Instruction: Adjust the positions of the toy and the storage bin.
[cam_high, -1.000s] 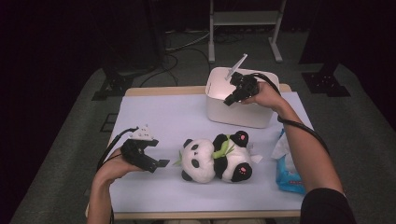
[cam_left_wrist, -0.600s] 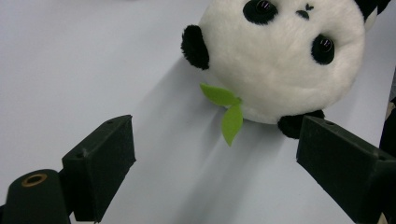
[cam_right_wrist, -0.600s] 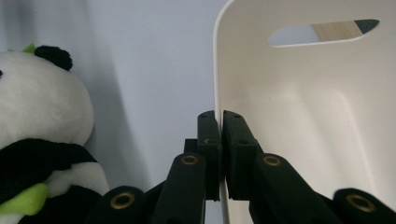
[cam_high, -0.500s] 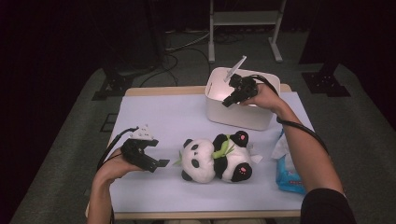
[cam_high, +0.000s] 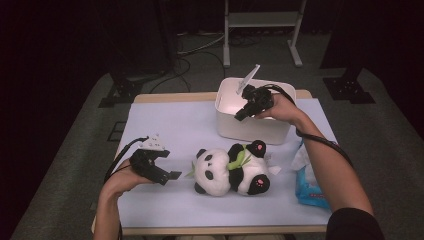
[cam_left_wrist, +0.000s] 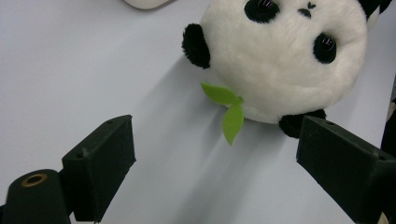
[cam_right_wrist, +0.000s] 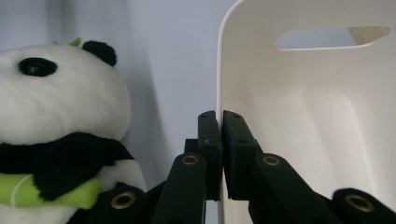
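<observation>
Bin (cam_high: 252, 127), white, sits near the tabletop's (cam_high: 170, 125) far edge; the right claw (cam_right_wrist: 219, 122) pinches its wall. The left claw (cam_left_wrist: 212, 161) gapes wide beside the panda (cam_high: 230, 170), near the front edge.

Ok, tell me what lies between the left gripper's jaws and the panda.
Nothing: in the left gripper view the open left gripper faces the plush panda across bare pale table cover; only the toy's green leaf points toward it.
</observation>
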